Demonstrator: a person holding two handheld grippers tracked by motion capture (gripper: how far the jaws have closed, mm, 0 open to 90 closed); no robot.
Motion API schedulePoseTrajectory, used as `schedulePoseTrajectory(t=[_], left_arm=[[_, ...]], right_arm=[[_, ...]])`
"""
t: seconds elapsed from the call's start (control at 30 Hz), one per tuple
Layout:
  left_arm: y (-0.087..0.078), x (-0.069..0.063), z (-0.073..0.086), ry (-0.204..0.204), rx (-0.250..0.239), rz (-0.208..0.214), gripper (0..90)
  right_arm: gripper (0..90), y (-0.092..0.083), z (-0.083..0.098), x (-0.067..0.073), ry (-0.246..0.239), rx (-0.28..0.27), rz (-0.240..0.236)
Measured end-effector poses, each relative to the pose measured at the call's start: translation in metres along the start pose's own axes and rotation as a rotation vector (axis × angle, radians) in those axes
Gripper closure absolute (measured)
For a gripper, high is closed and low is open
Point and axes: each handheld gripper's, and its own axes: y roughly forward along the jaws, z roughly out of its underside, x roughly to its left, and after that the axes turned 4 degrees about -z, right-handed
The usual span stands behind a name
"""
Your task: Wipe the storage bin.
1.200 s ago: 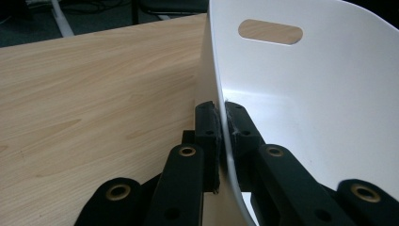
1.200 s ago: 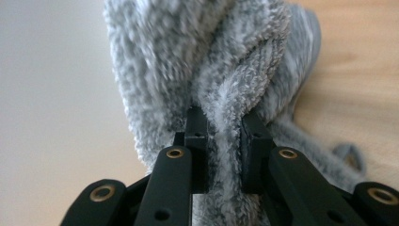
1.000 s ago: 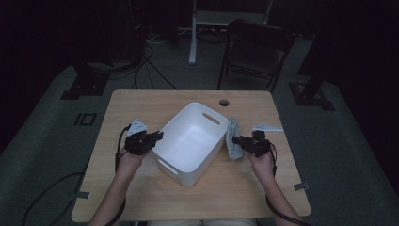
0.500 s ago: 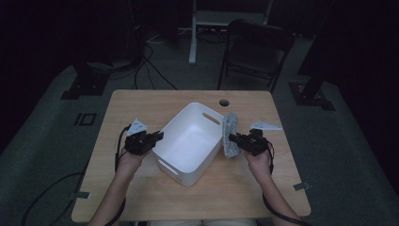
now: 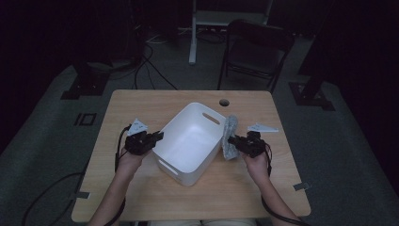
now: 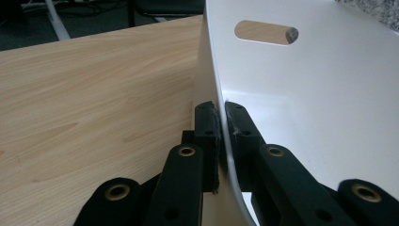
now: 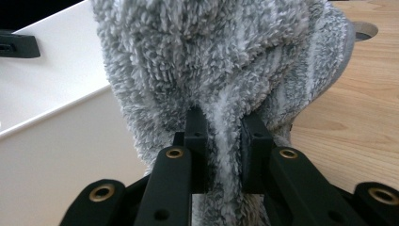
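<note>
A white plastic bin with slot handles sits slanted in the middle of the wooden table. My left gripper is shut on the bin's left rim, one jaw outside the wall and one inside. A fluffy grey and white striped slipper hangs against the bin's right wall. My right gripper is shut on a fold of the slipper, right beside the bin's outer wall. The bin's inside looks bare.
A round cable hole lies in the table behind the bin. Grey three-cornered plates show at each gripper, left and right. A dark chair and stands with cables occupy the floor beyond the table.
My right gripper has carried the slipper slightly left and up, closer against the bin's right wall. The left gripper and the bin have stayed put.
</note>
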Motion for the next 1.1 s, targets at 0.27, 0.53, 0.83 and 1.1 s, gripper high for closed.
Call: schedulePoseTrajectory(t=[0.27, 0.53, 0.83, 1.1], left_arm=[[0.000, 0.000, 0.000, 0.005, -0.001, 0.004, 84.8], [0.000, -0.001, 0.000, 0.010, -0.004, 0.002, 84.8], [0.001, -0.001, 0.000, 0.014, -0.004, 0.000, 84.7], [0.001, -0.001, 0.000, 0.012, -0.003, -0.001, 84.7]], right_arm=[[76.8, 0.005, 0.005, 0.000, 0.004, 0.024, 0.009], [76.7, 0.013, 0.012, -0.002, 0.000, 0.071, 0.029], [76.7, 0.022, 0.018, -0.006, 0.003, 0.110, 0.043], [76.6, 0.030, 0.022, -0.010, 0.015, 0.169, 0.051]])
